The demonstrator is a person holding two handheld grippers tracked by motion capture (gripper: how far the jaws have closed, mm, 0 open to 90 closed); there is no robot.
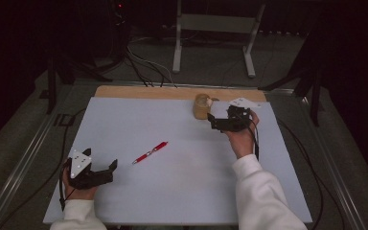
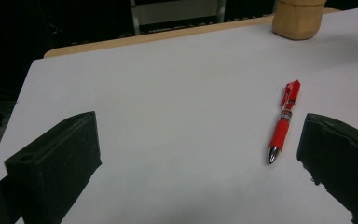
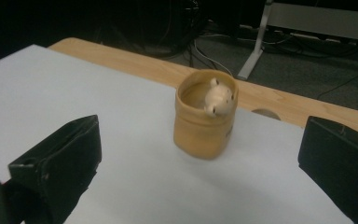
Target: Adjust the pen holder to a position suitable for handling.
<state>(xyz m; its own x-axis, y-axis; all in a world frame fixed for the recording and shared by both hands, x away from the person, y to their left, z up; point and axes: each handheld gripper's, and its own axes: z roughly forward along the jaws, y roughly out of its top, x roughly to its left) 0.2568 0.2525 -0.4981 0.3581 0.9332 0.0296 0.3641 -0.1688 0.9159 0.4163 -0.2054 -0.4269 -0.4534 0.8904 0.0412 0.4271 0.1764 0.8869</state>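
I see a white sheet (image 1: 182,163) over the wooden table (image 1: 139,92), grey carpet floor (image 1: 211,62) behind, a white metal stand (image 1: 215,28) on it (cables (image 1: 143,67) running beside), surroundings dark

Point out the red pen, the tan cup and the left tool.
red pen (image 2: 281,126), left gripper view, on its grip.
tan cup (image 3: 199,133), right gripper view, on its outer wall.
left tool (image 1: 106,171), high view, between its fingertips.

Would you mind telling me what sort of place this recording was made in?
Probably a lab or recording studio rather than a home: a table under a white sheet, dark curtained surroundings, loose cables on the grey floor, a metal stand behind, and only a red pen and a tan cup as props.
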